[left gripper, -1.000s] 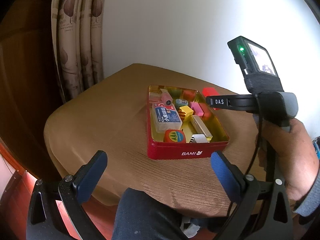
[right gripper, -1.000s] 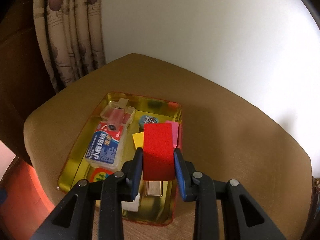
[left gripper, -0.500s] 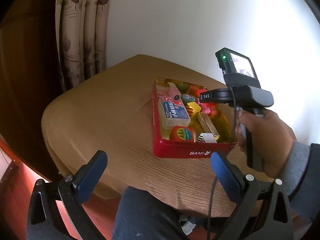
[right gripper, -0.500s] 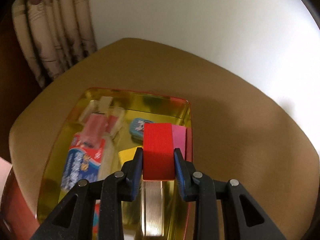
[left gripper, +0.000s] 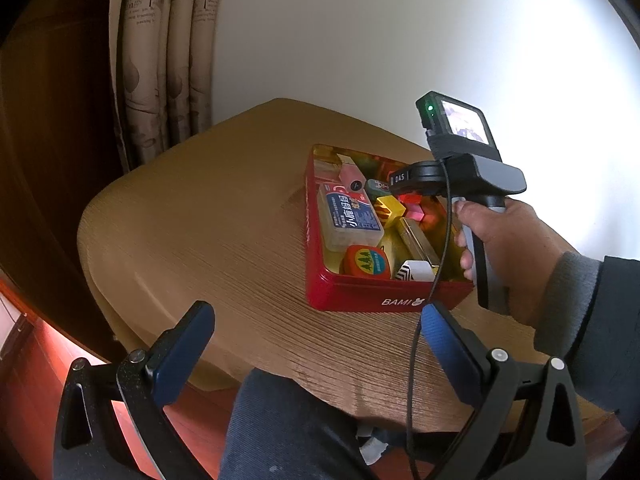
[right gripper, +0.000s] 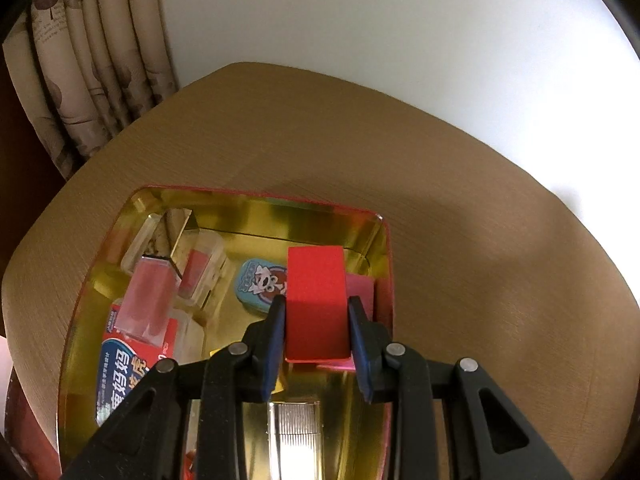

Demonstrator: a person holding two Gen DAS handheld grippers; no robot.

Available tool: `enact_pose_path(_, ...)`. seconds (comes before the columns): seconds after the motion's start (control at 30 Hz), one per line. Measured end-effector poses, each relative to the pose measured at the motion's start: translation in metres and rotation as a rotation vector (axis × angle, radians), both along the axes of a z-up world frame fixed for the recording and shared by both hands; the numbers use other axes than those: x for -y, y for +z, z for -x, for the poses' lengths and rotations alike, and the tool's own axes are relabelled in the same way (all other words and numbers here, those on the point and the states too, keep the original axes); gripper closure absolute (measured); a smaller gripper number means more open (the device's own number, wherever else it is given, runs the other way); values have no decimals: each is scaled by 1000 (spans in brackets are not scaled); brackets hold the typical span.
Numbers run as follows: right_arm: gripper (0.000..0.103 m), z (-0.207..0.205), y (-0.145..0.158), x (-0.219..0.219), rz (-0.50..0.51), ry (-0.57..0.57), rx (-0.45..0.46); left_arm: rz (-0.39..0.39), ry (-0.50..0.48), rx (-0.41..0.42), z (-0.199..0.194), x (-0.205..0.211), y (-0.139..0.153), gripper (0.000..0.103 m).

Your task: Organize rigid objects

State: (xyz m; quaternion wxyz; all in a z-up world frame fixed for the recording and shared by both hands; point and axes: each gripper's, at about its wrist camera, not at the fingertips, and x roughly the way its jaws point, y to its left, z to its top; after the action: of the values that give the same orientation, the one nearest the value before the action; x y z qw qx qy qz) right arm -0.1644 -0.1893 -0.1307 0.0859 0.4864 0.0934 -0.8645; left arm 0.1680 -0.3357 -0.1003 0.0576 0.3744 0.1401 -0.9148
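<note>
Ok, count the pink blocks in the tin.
1 visible: the pink block lies by the tin's right wall, beside the red block in the right claw. Others may be hidden.

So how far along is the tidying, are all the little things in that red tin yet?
Mostly done: the red tin already holds a blue-labelled box, a yellow block, an orange round piece and more. In hand: the right gripper is shut on a red block, low over the tin beside a pink block. Left: releasing it. The left gripper is open and holds nothing, and nothing loose shows on the table.
</note>
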Motion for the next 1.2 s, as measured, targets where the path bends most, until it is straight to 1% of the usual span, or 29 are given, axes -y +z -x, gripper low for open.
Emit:
enact_pose_path(0.53,73,-5,-4,5,-25,-13,11,12,-8,5,2,-6,0,1)
enact_pose_path(0.63,71,-5,-5,2,-11,-27,24,13,-9,2,1,-7,1,1)
enact_pose_path(0.73,60,-7,-4,4,-24,-9,29,18,-10,3,1,-7,1,1)
enact_pose_path(0.77,53,-10,-4,4,-32,-1,27,23,-11,3,1,-8,1,1)
enact_pose_path(0.8,49,-13,-3,5,-28,9,25,27,-12,4,1,-9,1,1)
enact_pose_path(0.9,46,-23,3,4,-31,17,2,45,-11,4,1,-12,0,1)
enact_pose_path(0.93,43,-27,6,2,-32,11,-3,47,-13,5,2,-13,0,1)
enact_pose_path(0.97,38,-30,9,0,-34,4,-12,48,-13,8,2,-13,-1,1)
enact_pose_path(1.07,37,-47,22,-5,-28,2,-66,74,25,26,3,-12,-3,1)
enact_pose_path(1.2,37,-71,36,-17,-9,-2,-100,102,46,1,2,-12,-1,1)
